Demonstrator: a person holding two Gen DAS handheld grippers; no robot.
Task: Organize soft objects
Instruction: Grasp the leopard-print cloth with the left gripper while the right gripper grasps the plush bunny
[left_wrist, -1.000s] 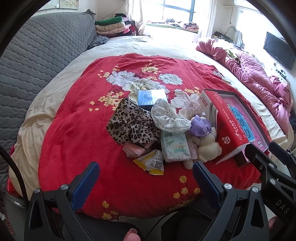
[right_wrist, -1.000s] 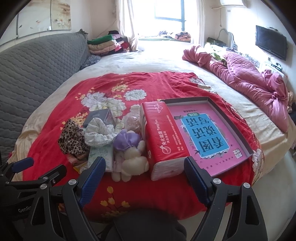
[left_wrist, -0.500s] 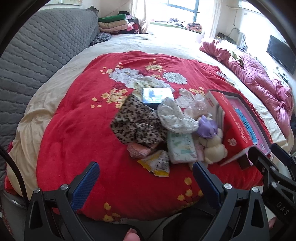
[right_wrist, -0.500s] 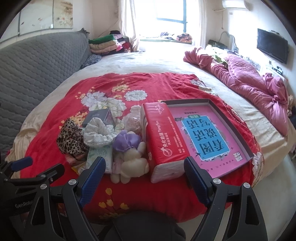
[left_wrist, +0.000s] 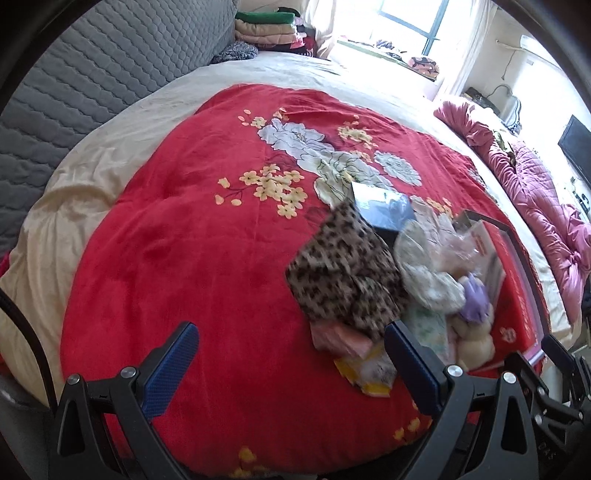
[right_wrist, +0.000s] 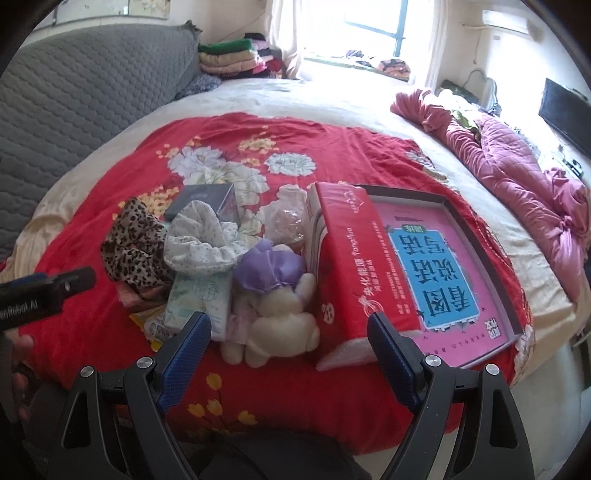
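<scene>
A pile of soft things lies on the red flowered blanket (left_wrist: 177, 251): a leopard-print cloth (left_wrist: 343, 273) (right_wrist: 133, 247), a white floral cloth (right_wrist: 201, 240) (left_wrist: 424, 273), a cream plush toy with a purple bow (right_wrist: 280, 314) (left_wrist: 474, 332), a pale green tissue pack (right_wrist: 199, 299) and a yellow packet (left_wrist: 369, 369). My left gripper (left_wrist: 291, 362) is open and empty, above the blanket left of the pile. My right gripper (right_wrist: 288, 343) is open and empty, just in front of the plush toy.
A red tissue package (right_wrist: 351, 266) leans on a dark tray holding a pink book (right_wrist: 443, 266) at the right. A dark box (right_wrist: 205, 197) lies behind the pile. A pink quilt (right_wrist: 517, 177) is bunched at far right; a grey headboard (left_wrist: 92, 74) is left.
My left gripper has moved forward and left over the blanket, so the pile now sits to its right. My right gripper has edged closer to the plush toy.
</scene>
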